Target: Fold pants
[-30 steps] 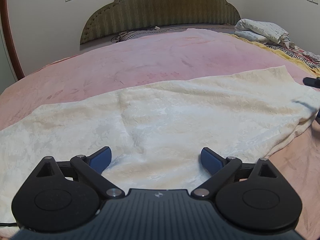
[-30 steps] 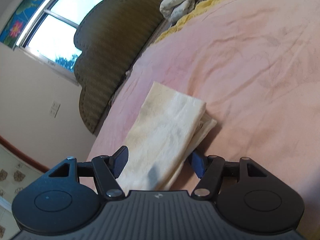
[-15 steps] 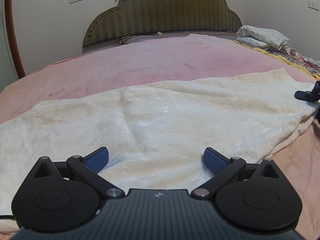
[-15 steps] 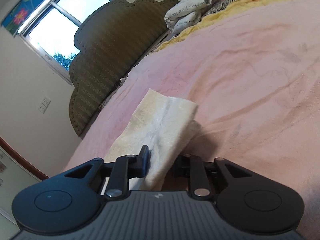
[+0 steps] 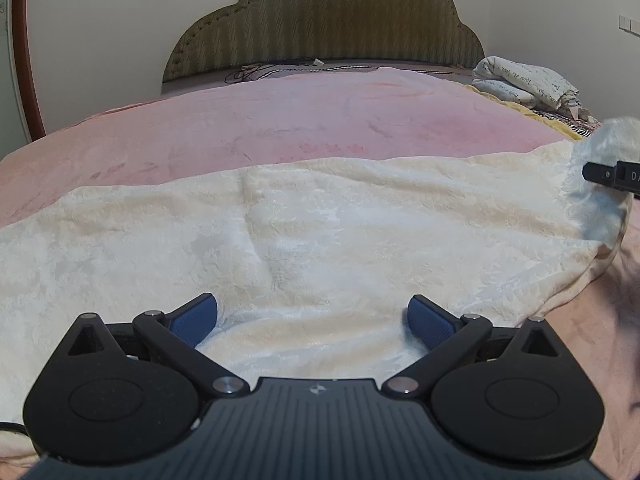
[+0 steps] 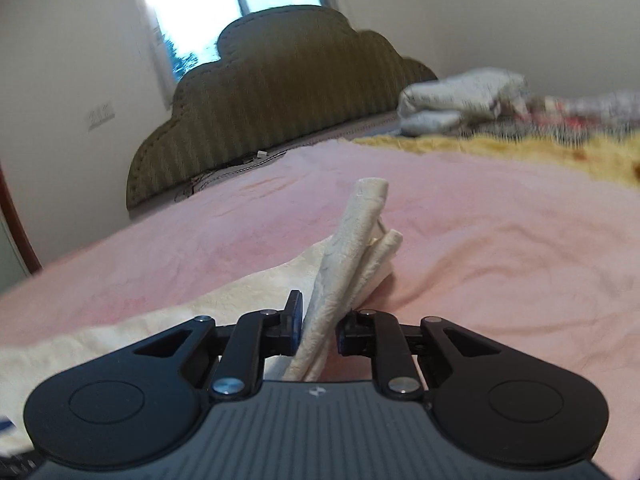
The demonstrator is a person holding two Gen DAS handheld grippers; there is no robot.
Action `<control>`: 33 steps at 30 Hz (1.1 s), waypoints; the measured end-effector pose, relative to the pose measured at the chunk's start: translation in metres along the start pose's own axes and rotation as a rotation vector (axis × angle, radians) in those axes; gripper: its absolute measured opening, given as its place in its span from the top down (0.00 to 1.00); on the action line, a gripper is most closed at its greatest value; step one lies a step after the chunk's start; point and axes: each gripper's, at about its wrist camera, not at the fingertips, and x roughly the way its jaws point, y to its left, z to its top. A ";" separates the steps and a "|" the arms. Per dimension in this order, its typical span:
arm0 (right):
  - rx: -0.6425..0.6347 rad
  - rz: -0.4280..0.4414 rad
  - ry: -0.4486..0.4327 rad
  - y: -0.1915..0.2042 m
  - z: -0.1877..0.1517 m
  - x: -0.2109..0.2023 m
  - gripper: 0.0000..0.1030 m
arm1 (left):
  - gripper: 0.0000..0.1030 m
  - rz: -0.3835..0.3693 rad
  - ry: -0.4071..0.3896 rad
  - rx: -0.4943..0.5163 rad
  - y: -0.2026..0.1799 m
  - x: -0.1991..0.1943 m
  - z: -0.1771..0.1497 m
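Observation:
Cream textured pants lie spread across the pink bedspread. My left gripper hovers low over their near edge, open, with cloth under its blue pads but nothing pinched. At the right edge of the left wrist view, the right gripper lifts the pants' end off the bed. In the right wrist view, my right gripper has its jaws closing on the bunched pants end, and the pads press the folded layers, which stick up past the fingertips.
A green padded headboard stands at the far end with a cable at its foot. Folded bedding and a yellow blanket lie at the far right. A window is behind the headboard.
The right gripper closed on the pants' end, rolled upright and raised it off the bed. The left gripper stayed open and hardly moved.

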 end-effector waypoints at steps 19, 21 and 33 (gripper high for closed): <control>-0.432 0.083 0.002 0.091 -0.021 -0.006 0.84 | 0.04 -0.149 -0.032 -0.160 0.027 -0.008 0.014; -0.477 0.090 -0.015 0.099 -0.023 -0.010 0.84 | 0.02 -0.278 -0.023 -0.299 0.041 -0.007 0.030; -0.596 -0.053 -0.019 0.116 -0.026 -0.012 0.33 | 0.02 -0.317 0.077 -0.330 0.031 0.013 0.048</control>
